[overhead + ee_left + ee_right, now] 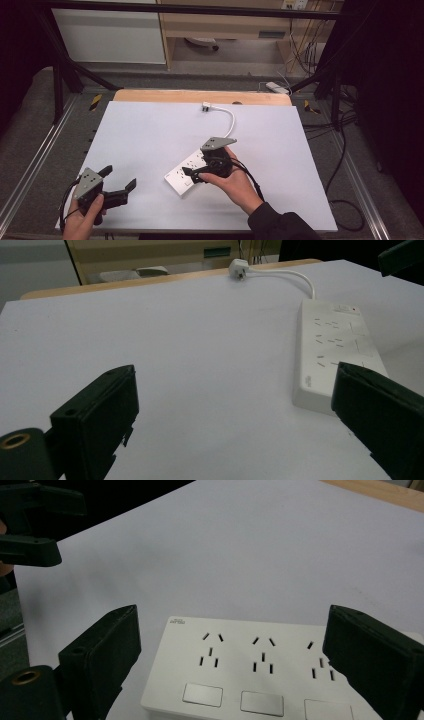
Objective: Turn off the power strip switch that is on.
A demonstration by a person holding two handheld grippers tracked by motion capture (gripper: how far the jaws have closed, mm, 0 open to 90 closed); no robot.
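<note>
White table top on a wooden board, dark frame around, cables and cabinets behind. Right gripper hovering over the white power strip, jaws wide open, strip lying between and under them. Left gripper open too, holding nothing, strip off to its right. Right gripper view: sockets and switches up close. Left gripper view: white plug at the far edge.

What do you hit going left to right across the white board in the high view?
Left gripper, jaws open, near the front left corner → white power strip → right gripper held over the strip's right part, jaws open → the hand holding it.
</note>
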